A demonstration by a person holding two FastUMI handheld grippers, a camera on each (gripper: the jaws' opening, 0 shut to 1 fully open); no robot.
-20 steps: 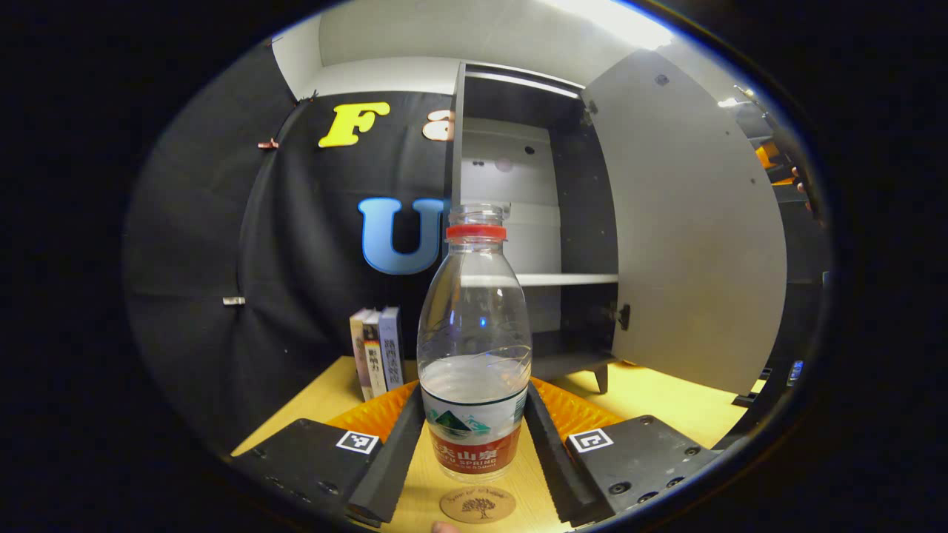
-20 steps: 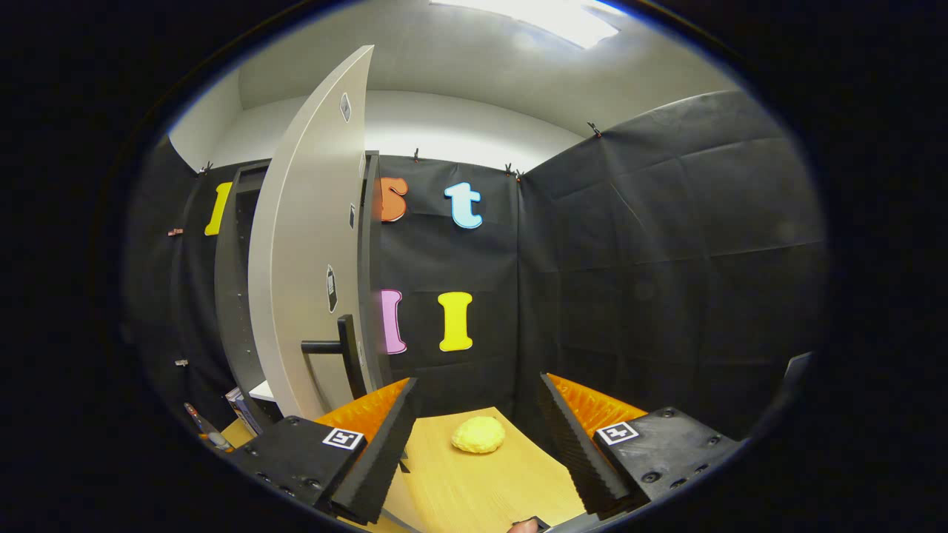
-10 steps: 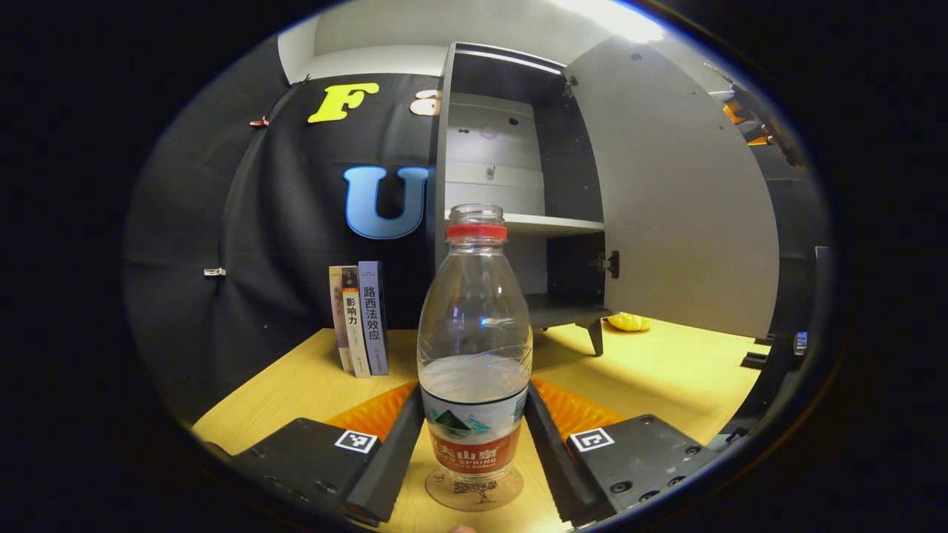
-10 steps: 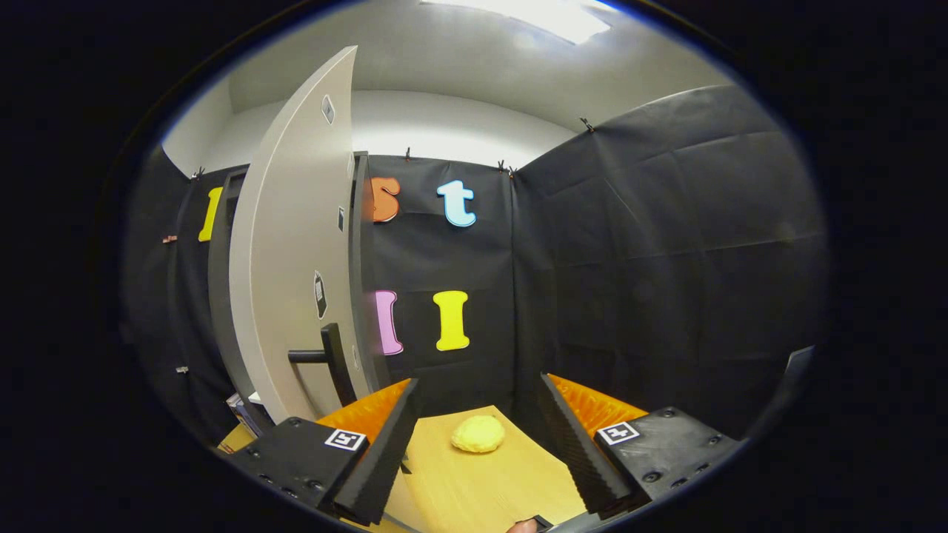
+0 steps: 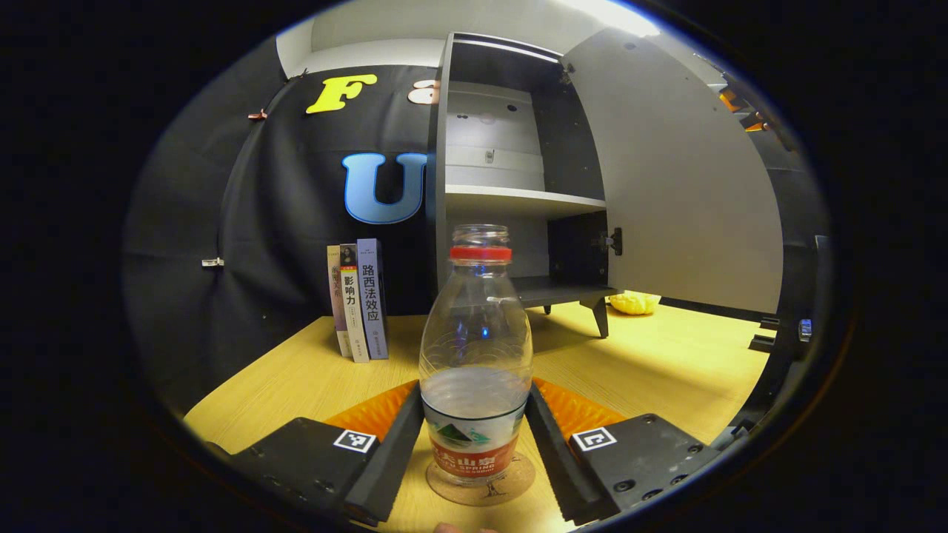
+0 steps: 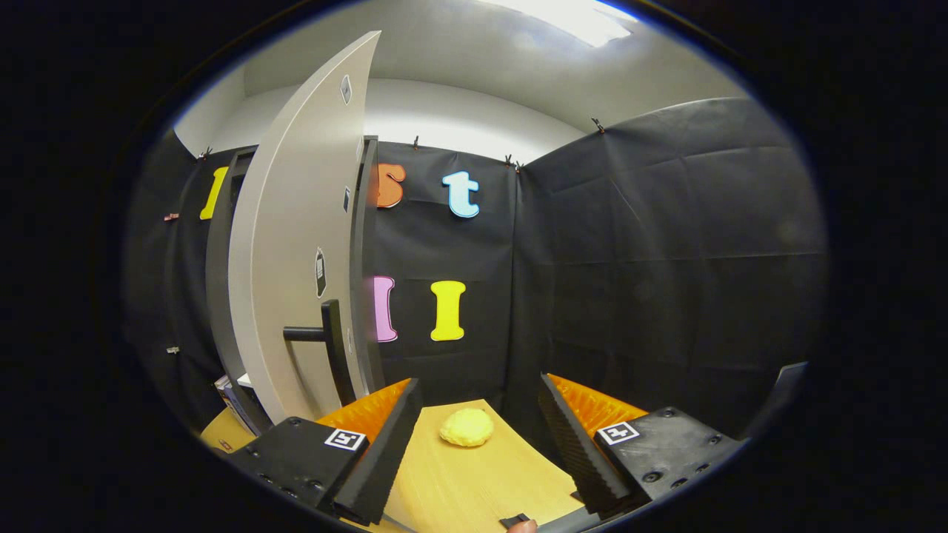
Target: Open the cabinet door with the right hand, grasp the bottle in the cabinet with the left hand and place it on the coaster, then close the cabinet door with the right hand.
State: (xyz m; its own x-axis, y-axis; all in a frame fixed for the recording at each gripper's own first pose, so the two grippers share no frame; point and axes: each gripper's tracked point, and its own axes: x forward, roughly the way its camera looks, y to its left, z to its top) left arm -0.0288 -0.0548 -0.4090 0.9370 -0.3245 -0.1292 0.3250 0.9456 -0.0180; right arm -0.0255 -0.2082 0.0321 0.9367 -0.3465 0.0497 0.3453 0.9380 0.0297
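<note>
The clear water bottle, red-capped and about a third full, stands upright on the round wooden coaster. My left gripper is shut on the bottle's lower body, one finger on each side. Behind it the dark cabinet is open, its pale door swung out to the right. In the right gripper view the door stands to the left with its black handle facing me. My right gripper is open and holds nothing, just right of the handle.
Three books stand upright against the wall, left of the cabinet. A yellow lump lies on the wooden table beyond the right fingers; the same yellow lump shows under the door's edge.
The left gripper has lowered the bottle onto the coaster, which was bare below it a second ago. The right gripper has shifted only slightly beside the door.
</note>
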